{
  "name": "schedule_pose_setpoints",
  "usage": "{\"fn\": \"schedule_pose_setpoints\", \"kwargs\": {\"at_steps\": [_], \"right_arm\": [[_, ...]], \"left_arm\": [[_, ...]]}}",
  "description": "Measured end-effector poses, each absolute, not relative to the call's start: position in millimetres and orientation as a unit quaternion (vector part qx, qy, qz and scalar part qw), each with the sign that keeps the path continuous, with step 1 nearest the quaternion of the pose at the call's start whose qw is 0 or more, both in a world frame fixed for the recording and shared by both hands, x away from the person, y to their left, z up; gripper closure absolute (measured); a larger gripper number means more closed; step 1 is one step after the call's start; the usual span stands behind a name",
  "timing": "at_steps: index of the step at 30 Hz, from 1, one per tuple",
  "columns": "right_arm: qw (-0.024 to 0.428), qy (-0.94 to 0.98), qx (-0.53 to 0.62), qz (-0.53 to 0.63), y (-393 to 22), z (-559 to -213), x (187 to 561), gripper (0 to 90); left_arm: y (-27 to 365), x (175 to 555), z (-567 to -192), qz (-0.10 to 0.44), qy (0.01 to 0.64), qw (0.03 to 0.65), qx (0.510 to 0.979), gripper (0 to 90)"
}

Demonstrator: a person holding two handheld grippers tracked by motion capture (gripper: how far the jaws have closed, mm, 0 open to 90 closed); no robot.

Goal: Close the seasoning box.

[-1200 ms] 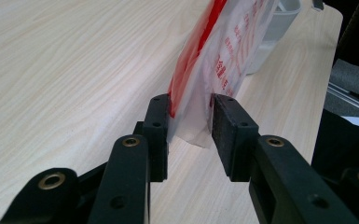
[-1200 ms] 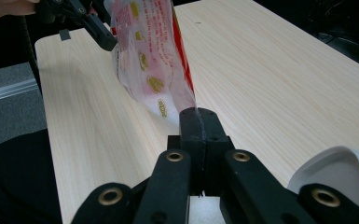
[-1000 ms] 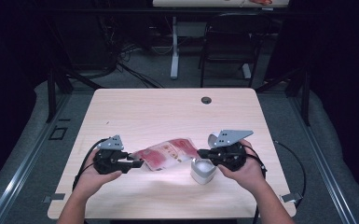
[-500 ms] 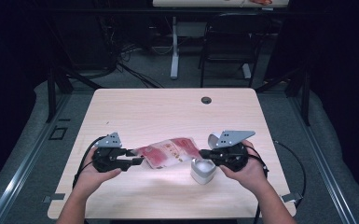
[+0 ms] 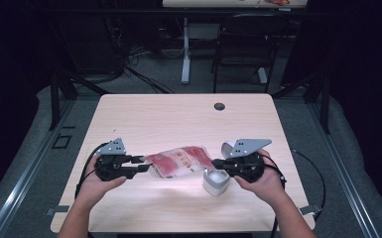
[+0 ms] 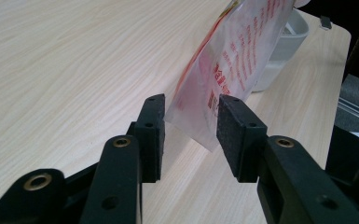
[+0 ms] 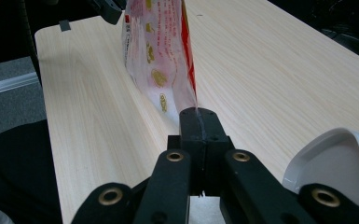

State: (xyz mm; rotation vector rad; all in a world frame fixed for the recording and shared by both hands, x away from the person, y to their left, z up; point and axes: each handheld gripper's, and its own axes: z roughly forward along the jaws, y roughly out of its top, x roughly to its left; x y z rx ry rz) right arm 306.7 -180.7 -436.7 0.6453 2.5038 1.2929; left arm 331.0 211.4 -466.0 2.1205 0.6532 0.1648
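High view: a person's two hands come in from the bottom of the frame, each holding a claw over a light wooden table. A red and clear plastic bag stretches between them, just below the middle of the picture. The right gripper, at lower right, is clamped tight on the bag's right edge. Right gripper view confirms this: its two black jaws are pressed together at lower centre with the bag's thin edge pinched between them, and the bag rises away toward the top of the frame. A white cup sits at the lower right corner there; in the high view the cup stands on the table just below the bag's right end. The left gripper, at lower left, reaches the bag's left end. Left gripper view shows its jaws standing apart in the middle of the frame, having just been closing, with the bag's corner between the pads but not pressed by them.
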Motion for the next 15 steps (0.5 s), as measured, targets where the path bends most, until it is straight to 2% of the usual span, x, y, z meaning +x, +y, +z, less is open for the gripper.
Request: {"fn": "schedule_pose_setpoints", "kwargs": {"at_steps": [8,15], "right_arm": [[0.126,0.858,0.223,0.445,-180.6,-435.6,307.9,90.0],[0.133,0.858,0.226,0.442,-176.6,-432.9,310.0,90.0]], "left_arm": [[211.9,328.2,-462.5,0.069,0.254,0.434,0.862,71.1],[214.2,325.6,-465.6,0.061,0.248,0.424,0.869,72.9]]}}
